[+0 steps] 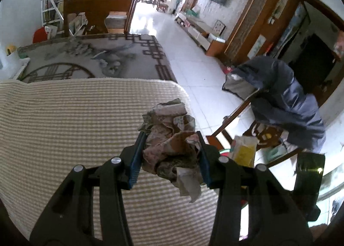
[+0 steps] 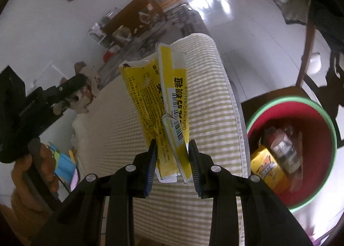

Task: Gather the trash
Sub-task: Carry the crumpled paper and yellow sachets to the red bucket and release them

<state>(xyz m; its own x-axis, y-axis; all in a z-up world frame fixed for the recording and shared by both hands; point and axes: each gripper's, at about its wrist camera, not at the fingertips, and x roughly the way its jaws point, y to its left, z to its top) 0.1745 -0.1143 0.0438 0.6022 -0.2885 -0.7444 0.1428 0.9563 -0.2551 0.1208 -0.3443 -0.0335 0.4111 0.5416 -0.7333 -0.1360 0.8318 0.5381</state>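
Note:
My left gripper (image 1: 171,138) is shut on a crumpled wad of brownish paper (image 1: 172,142) and holds it above the striped cushion (image 1: 75,127). It also shows in the right wrist view (image 2: 71,93), at the left, with the wad (image 2: 86,95) in it. My right gripper (image 2: 172,145) is shut on a flattened yellow medicine box (image 2: 159,104), held above the same cushion (image 2: 210,99). A red bin with a green rim (image 2: 322,160) stands to the right and below, with wrappers (image 2: 279,155) inside.
A wooden chair (image 1: 236,114) with a dark blue jacket (image 1: 286,99) stands right of the cushion. A patterned table top (image 1: 86,56) lies beyond it. White tiled floor (image 1: 193,56) runs back to a cabinet wall.

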